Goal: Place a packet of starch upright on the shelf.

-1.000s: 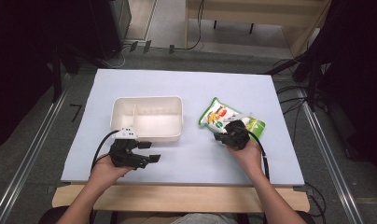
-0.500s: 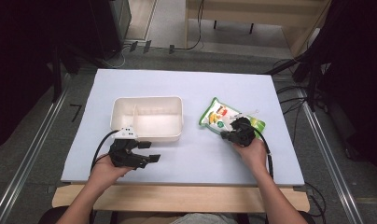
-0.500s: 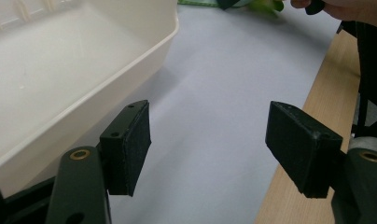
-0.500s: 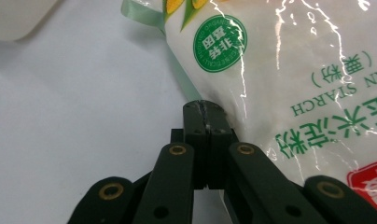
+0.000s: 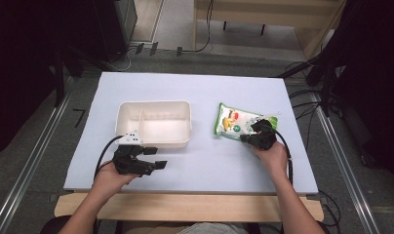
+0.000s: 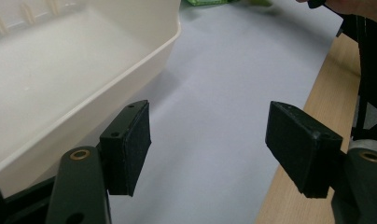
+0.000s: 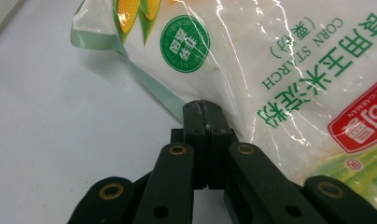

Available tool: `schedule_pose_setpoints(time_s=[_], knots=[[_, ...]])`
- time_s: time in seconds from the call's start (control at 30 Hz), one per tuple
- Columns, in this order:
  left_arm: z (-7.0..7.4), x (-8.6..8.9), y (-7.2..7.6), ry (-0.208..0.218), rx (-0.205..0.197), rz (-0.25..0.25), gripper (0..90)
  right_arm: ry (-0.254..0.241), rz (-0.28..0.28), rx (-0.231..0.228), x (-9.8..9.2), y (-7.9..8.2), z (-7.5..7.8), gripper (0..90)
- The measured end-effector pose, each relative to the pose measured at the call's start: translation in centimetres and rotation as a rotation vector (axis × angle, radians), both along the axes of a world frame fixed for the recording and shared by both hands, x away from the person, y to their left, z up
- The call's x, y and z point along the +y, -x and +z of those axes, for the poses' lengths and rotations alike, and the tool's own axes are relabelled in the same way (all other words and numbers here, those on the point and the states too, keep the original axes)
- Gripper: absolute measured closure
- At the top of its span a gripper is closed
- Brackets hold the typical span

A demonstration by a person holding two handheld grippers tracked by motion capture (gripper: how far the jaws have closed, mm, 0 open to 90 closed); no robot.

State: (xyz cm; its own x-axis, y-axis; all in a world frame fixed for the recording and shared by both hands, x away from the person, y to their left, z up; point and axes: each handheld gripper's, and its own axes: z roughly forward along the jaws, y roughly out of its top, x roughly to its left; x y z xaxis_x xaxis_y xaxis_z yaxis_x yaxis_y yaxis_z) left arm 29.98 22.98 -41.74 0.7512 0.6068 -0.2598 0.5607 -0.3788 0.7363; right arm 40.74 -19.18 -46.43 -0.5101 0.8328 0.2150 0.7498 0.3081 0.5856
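Note:
A bag of corn starch (image 5: 236,122), white and green with corn pictures, lies flat on the pale blue table right of the middle. My right gripper (image 5: 249,137) is shut, its jaws pressed flat together. Its tips (image 7: 203,105) rest against the bag (image 7: 280,60) at its near edge, and I cannot tell whether any film is pinched. My left gripper (image 5: 156,159) hovers near the front left of the table with its jaws wide open (image 6: 210,126) and nothing between them. It sits just in front of the cream tray (image 5: 153,104).
The cream tray (image 6: 130,70) is shallow, rectangular and bare inside, standing left of the table's middle. A wooden strip (image 5: 185,204) runs along the table's front edge. Cables trail from both grippers, and dark floor with cables surrounds the table.
My right hand has slid a little to the right along the bag's near edge with its jaws still shut. The bag has stayed put, and the left hand has not moved.

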Motion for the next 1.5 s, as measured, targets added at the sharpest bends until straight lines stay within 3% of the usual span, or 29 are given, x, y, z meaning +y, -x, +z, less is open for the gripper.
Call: schedule_pose_setpoints(time_s=[0.13, 0.17, 0.23, 0.3, 0.37, 0.43, 0.53, 0.57, 0.63, 0.7, 0.73, 0.77, 0.8, 0.87, 0.9, 0.93, 0.97, 1.07, 1.1, 1.17, 1.23, 1.33, 1.4, 1.47, 1.5], knots=[[0.0, 0.2, 0.0, 0.009, -0.003, 0.005, 31.7, -0.014, 0.000, 0.016, 0.4, 0.2, 0.5, 90.0], [0.0, 0.2, 0.1, 0.013, -0.002, 0.009, 31.7, -0.038, 0.008, -0.009, 0.7, 0.4, 1.4, 90.0], [0.0, 0.3, 0.1, 0.004, -0.003, 0.008, 31.7, -0.046, 0.007, -0.015, 0.8, 0.4, 1.7, 90.0], [-0.1, 0.3, 0.1, -0.003, 0.000, 0.010, 31.7, -0.061, 0.014, -0.054, 1.1, 0.3, 2.9, 90.0], [-0.1, 0.3, 0.2, -0.009, -0.004, 0.012, 31.7, -0.063, 0.008, -0.086, 1.5, -0.8, 4.4, 90.0], [-0.1, 0.3, 0.2, -0.004, -0.006, 0.013, 31.7, -0.067, 0.002, -0.092, 1.6, -1.2, 4.7, 90.0], [0.0, 0.6, 0.4, 0.009, -0.011, 0.026, 31.7, -0.056, -0.015, -0.086, 2.4, -3.6, 5.4, 90.0], [0.0, 0.8, 0.5, 0.009, -0.011, 0.030, 31.7, -0.047, -0.030, -0.073, 2.9, -5.5, 5.3, 90.0], [0.0, 1.0, 0.6, 0.003, -0.011, 0.034, 31.6, -0.051, -0.045, -0.058, 3.1, -6.5, 5.2, 90.0], [0.0, 1.1, 0.7, 0.004, -0.014, 0.036, 31.6, -0.038, -0.076, -0.022, 3.7, -9.2, 4.4, 90.0], [-0.1, 1.2, 0.8, 0.016, -0.012, 0.038, 31.6, -0.038, -0.076, -0.022, 3.7, -9.2, 4.4, 90.0], [-0.1, 1.4, 1.0, 0.012, -0.012, 0.045, 31.6, -0.032, -0.093, 0.003, 3.9, -10.8, 3.7, 90.0], [-0.1, 1.4, 1.0, 0.012, -0.012, 0.045, 31.6, -0.032, -0.093, 0.003, 3.9, -10.8, 3.7, 90.0], [-0.1, 1.5, 1.2, 0.011, -0.011, 0.047, 31.6, -0.041, -0.123, 0.039, 3.9, -12.4, 2.8, 90.0], [-0.1, 1.6, 1.4, 0.012, -0.011, 0.050, 31.6, -0.026, -0.153, 0.058, 4.0, -13.4, 2.2, 90.0], [-0.1, 1.6, 1.4, 0.012, -0.011, 0.050, 31.7, -0.026, -0.153, 0.058, 4.0, -13.4, 2.2, 90.0], [-0.1, 1.7, 1.6, 0.009, -0.011, 0.059, 31.6, 0.004, -0.169, 0.083, 4.1, -14.5, 1.6, 90.0], [-0.2, 1.9, 1.7, 0.008, -0.013, 0.064, 31.6, -0.004, -0.175, 0.093, 4.3, -15.1, 1.2, 90.0], [-0.2, 2.0, 1.7, 0.010, -0.010, 0.070, 31.6, -0.001, -0.162, 0.139, 4.7, -15.4, 0.6, 90.0], [-0.2, 2.0, 1.6, 0.010, -0.009, 0.072, 31.6, 0.021, -0.152, 0.130, 5.1, -15.4, 0.6, 90.0], [-0.2, 2.0, 1.6, 0.012, -0.009, 0.070, 31.6, 0.006, -0.140, 0.140, 5.2, -15.4, 0.6, 90.0], [-0.2, 1.8, 1.6, 0.000, -0.010, 0.064, 31.6, 0.023, -0.120, 0.132, 5.8, -14.8, 0.7, 90.0], [-0.2, 1.7, 1.7, 0.008, -0.015, 0.063, 31.6, 0.001, -0.103, 0.136, 5.7, -14.3, 0.6, 90.0], [-0.2, 1.7, 1.7, 0.006, -0.016, 0.064, 31.7, -0.023, -0.077, 0.174, 5.7, -14.0, 0.6, 90.0], [-0.1, 1.8, 1.7, 0.010, -0.020, 0.068, 31.6, -0.009, -0.050, 0.174, 6.1, -13.5, 0.7, 90.0]])
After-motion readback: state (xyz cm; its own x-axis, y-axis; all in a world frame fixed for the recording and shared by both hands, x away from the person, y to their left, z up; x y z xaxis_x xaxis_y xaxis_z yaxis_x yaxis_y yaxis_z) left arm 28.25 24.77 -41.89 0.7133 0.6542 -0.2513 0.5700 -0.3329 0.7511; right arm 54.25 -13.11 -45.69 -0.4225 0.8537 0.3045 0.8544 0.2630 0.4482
